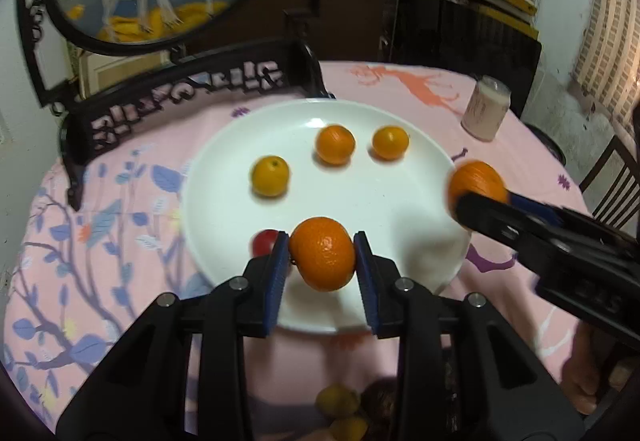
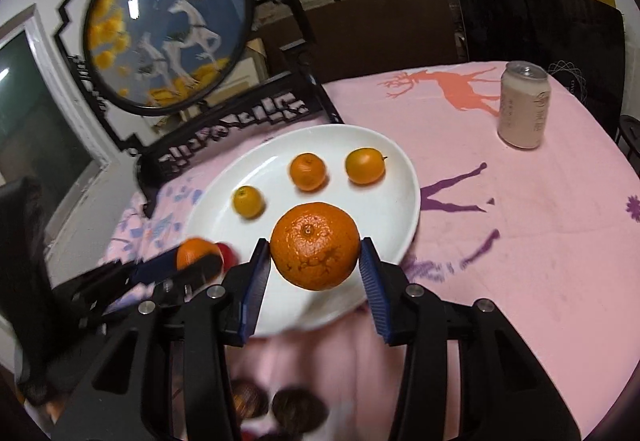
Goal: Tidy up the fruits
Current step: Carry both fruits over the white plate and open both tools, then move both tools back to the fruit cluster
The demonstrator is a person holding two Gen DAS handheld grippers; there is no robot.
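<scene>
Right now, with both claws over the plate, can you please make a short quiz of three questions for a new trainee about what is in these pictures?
1. True or false: each claw grips an orange.
2. How many small fruits lie loose on the plate?
A. two
B. three
C. five
3. Fill in: the can stands ______ on the pink cloth, off the plate.

Key
1. True. The left claw grips one orange; the right claw grips a larger orange.
2. B. Three lie loose on the plate; a red fruit sits at its near-left rim.
3. upright
</scene>
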